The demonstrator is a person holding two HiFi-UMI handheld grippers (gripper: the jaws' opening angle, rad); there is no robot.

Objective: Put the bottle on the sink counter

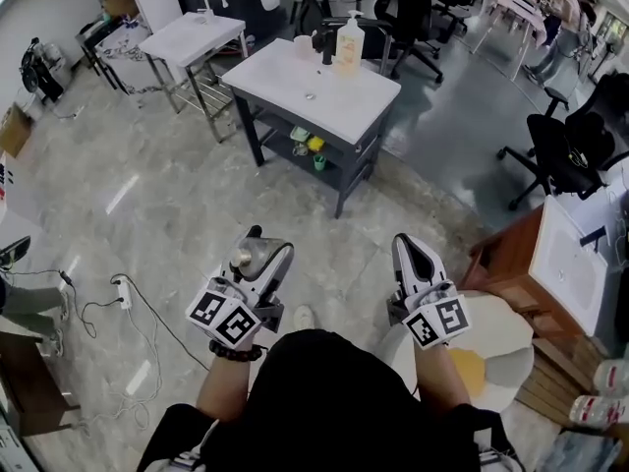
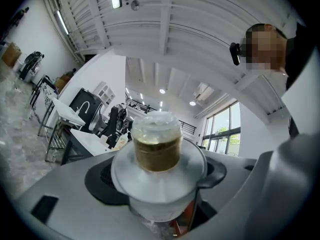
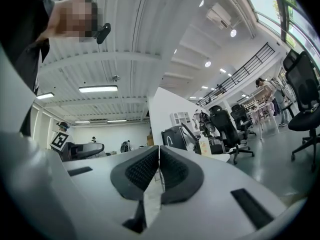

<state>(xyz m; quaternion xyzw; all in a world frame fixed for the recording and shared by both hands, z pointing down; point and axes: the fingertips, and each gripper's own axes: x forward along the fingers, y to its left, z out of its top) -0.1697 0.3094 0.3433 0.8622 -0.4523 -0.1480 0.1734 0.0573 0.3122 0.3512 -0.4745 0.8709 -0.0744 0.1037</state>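
Steadiness mattered: with the clear, amber-filled plastic bottle (image 2: 156, 149) clamped in the left gripper (image 1: 263, 264) at lower centre and the right gripper (image 3: 159, 171) pinched together empty, the white-topped grey sink counter (image 1: 295, 85), well apart at upper centre, probably wanted a level approach.

No word, brand or number can be read; the label on the pump bottle (image 1: 349, 45) standing on the sink counter (image 1: 275, 82) is too small to make out

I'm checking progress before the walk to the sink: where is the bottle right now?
The bottle is clamped in the left gripper, low and left of centre in the head view, close to the person's body. The sink counter stands farther ahead across the floor.
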